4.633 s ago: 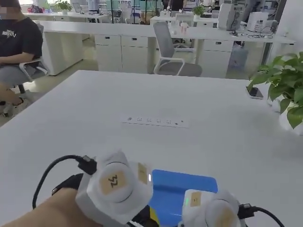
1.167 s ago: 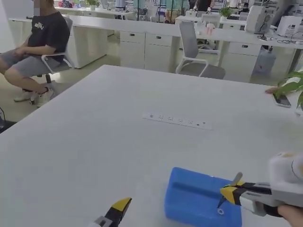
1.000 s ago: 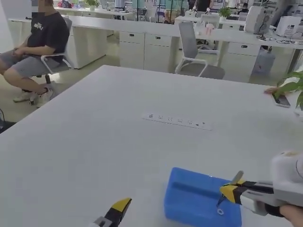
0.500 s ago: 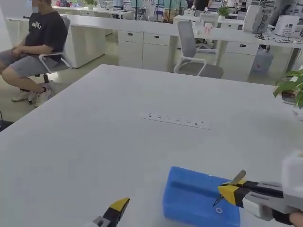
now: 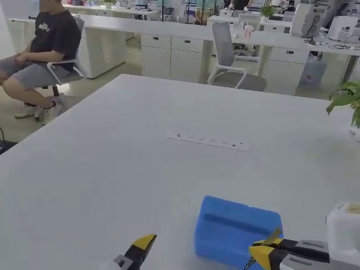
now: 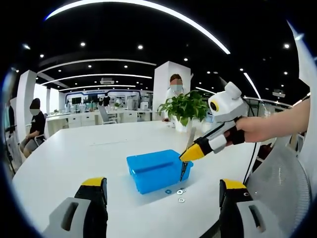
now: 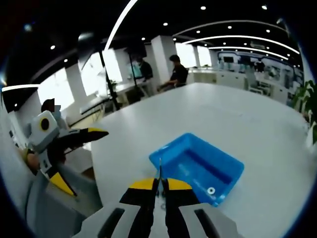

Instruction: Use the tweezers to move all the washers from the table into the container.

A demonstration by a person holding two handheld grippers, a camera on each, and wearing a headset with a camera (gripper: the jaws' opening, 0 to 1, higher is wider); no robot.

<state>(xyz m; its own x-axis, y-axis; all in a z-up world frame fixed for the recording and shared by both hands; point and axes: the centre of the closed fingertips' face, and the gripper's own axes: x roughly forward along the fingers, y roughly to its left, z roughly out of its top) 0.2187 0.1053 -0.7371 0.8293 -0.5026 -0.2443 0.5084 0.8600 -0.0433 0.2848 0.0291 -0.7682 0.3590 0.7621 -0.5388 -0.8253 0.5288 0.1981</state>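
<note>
Two grippers are held over the table's (image 5: 112, 169) near edge: the left gripper (image 6: 163, 182) spread wide and empty, the right gripper (image 7: 159, 184) pressed tight on the tweezers (image 6: 184, 167). Their tips are poised close over a few washers (image 6: 179, 191) just beside the blue container's (image 6: 153, 171) near wall. One is probably best pinched across its rim and lifted clear of that wall. Beyond, another washer (image 7: 211, 190) is seen inside.
</note>
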